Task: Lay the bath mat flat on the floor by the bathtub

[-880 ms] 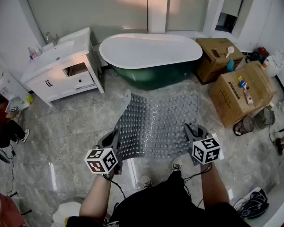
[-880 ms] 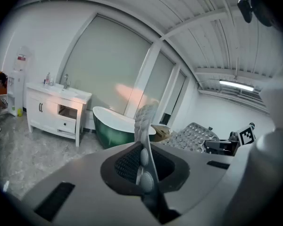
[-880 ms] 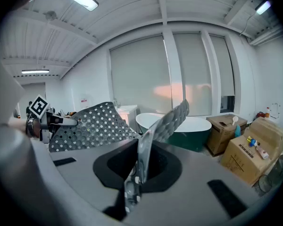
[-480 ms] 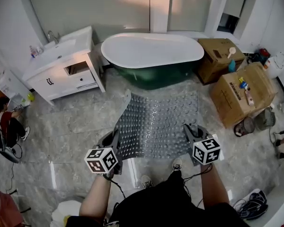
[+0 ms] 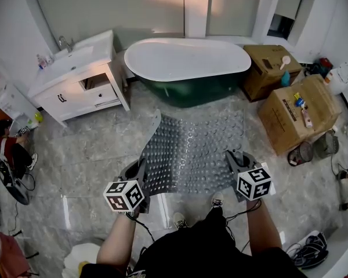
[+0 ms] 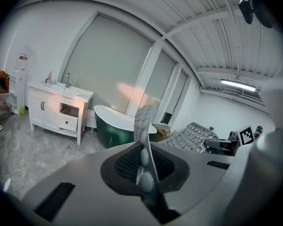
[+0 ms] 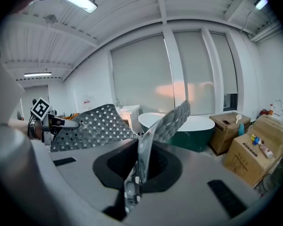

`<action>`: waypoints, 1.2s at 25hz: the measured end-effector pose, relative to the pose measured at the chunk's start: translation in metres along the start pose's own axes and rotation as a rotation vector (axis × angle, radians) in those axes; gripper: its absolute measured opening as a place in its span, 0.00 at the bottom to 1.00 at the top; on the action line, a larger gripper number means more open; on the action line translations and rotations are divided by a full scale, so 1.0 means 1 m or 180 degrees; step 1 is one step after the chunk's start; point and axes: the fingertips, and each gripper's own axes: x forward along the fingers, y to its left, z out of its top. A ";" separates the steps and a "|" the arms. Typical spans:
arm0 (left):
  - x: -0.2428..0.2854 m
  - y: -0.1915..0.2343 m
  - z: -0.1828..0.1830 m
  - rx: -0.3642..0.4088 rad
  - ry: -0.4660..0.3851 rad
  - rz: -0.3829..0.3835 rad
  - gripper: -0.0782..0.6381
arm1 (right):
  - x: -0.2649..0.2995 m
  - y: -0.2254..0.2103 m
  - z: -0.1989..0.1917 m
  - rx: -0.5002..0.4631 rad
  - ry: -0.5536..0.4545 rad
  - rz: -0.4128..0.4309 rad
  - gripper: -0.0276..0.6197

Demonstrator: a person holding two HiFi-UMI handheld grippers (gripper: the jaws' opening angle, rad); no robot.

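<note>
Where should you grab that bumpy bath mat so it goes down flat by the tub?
Grip the bath mat by its two near corners, coming from the side away from the bathtub, as the left gripper and right gripper do. It is thin and floppy, with its far left corner curling, so two spread corners should keep it flat.

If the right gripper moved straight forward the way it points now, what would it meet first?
Probably the bathtub. It stands straight ahead, beyond the bath mat that the right gripper holds in its jaws. How far away it is remains unclear.
</note>
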 end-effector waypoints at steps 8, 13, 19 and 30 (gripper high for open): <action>0.015 -0.016 -0.004 -0.0015 0.0021 0.0030 0.15 | -0.001 -0.022 -0.003 0.0018 0.0029 0.0031 0.09; 0.029 -0.028 -0.003 -0.0038 0.0037 0.0065 0.15 | 0.003 -0.043 0.001 0.0020 0.0054 0.0064 0.09; 0.053 -0.046 -0.001 -0.0080 0.0032 0.0139 0.15 | 0.010 -0.076 0.007 0.0020 0.0077 0.0128 0.09; 0.103 -0.085 0.004 -0.0185 -0.0075 0.0345 0.15 | 0.029 -0.145 0.019 -0.0052 0.0117 0.0347 0.09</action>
